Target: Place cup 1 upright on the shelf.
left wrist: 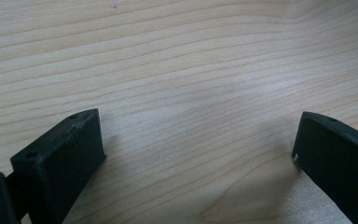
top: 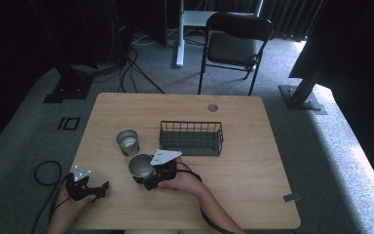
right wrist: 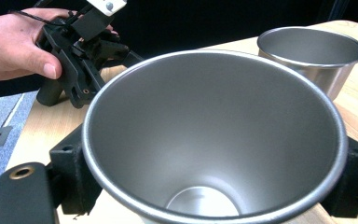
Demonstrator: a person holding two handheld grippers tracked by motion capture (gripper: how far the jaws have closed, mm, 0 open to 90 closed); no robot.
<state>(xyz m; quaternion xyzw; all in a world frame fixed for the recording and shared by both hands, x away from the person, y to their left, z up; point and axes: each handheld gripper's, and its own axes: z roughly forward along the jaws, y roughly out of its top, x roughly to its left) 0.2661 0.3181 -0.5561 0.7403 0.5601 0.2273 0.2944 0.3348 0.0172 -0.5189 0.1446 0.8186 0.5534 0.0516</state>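
Right gripper view: my right claw (right wrist: 214, 186) sits round a steel cup (right wrist: 214, 135), one jaw on each side of its wall, mouth tilted toward the lens.
Grip state: right claw is closed on the cup; left claw (left wrist: 200, 154) stands wide with nothing between its jaws, only bare worktop (left wrist: 182, 60) below.
Handling: I judge the cup light, stiff and thin-walled. The polished metal looks slippery, so a squeeze across the tapered wall could let it slide.
Where to hold: I'd grip low on the body, across the narrower part, or pinch the rolled rim.
Look: brushed silver inside, flat round bottom, flared mouth, no handle visible.
High view, position: the cup (top: 141, 165) is at the near-middle of the worktop (top: 253, 185), in the right claw (top: 148, 181); the left claw (top: 95, 190) rests at the near left edge.
Farther: a second cup (top: 127, 141) stands upright just beyond; a wire basket (top: 191, 138) sits to its right.
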